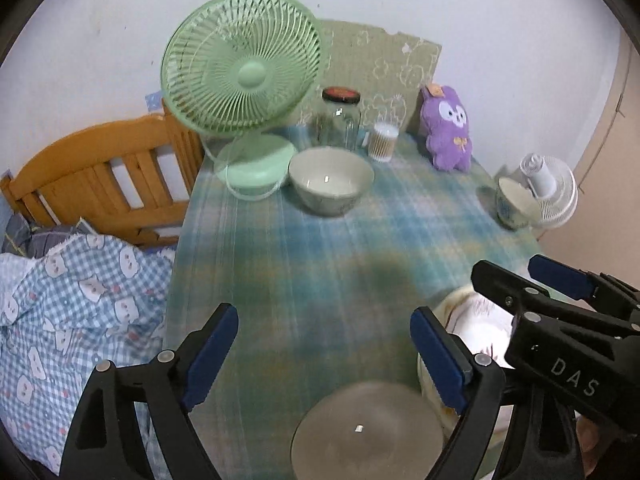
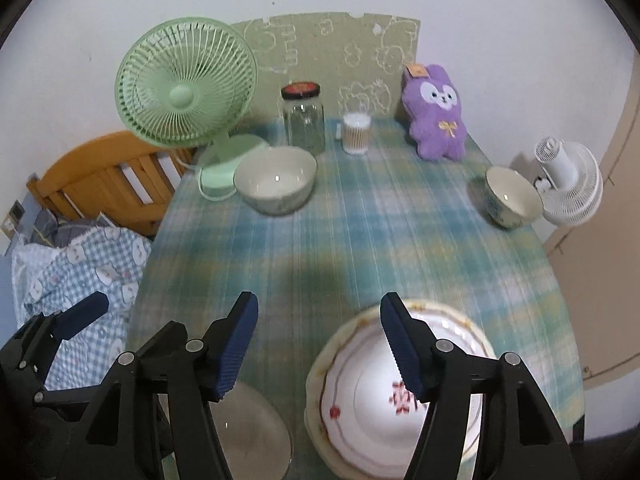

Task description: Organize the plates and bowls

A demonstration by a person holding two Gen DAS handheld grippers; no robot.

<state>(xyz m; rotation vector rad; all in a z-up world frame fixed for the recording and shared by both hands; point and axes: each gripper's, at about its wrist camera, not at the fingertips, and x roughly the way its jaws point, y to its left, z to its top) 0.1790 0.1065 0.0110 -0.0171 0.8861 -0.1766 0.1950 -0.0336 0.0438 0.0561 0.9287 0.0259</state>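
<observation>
A white plate with red flowers (image 2: 360,400) lies on a cream plate with a wavy rim (image 2: 318,372) at the near edge of the table. My right gripper (image 2: 318,346) hovers open above them, and its right finger overlaps the white plate in the picture. Nothing is between its pads. Left of the stack lies a clear glass plate (image 1: 364,428). My left gripper (image 1: 326,356) stands open over that plate, holding nothing. A large pale bowl (image 1: 330,180) stands at the back beside the fan. On the right edge stands a small patterned bowl (image 2: 510,196).
A green fan (image 2: 184,92), a glass jar (image 2: 304,120), a cup of cotton swabs (image 2: 356,134) and a purple plush toy (image 2: 436,114) line the back of the plaid tablecloth (image 2: 360,240). A white fan (image 2: 568,184) is off the right edge. A wooden bed frame (image 1: 100,184) and a checked quilt (image 1: 72,312) are on the left.
</observation>
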